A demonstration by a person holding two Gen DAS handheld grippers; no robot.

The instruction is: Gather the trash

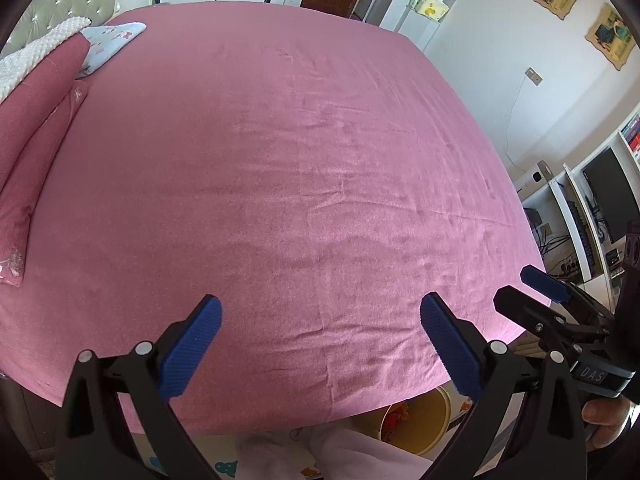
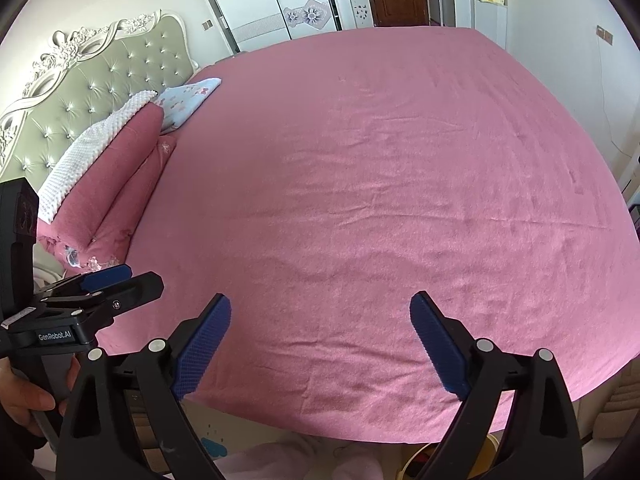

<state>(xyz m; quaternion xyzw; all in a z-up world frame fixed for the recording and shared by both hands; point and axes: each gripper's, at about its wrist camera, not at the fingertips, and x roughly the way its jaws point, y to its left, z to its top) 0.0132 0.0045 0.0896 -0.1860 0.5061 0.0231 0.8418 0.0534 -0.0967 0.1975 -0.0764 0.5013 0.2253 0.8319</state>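
A bed with a pink sheet (image 1: 288, 168) fills both views (image 2: 380, 184); I see no loose trash on it. A yellow bin (image 1: 420, 420) with colourful scraps inside stands on the floor below the bed's near edge, and its rim shows in the right wrist view (image 2: 490, 446). My left gripper (image 1: 320, 312) is open and empty above the near edge; it also shows from the side in the right wrist view (image 2: 120, 276). My right gripper (image 2: 320, 312) is open and empty beside it, and shows at the right of the left wrist view (image 1: 532, 284).
Pink pillows (image 2: 116, 196), a white blanket (image 2: 92, 144) and a blue patterned pillow (image 2: 188, 98) lie by the tufted headboard (image 2: 100, 84). A desk with a monitor (image 1: 608, 188) stands to the right. White cloth (image 1: 320, 456) lies on the floor below.
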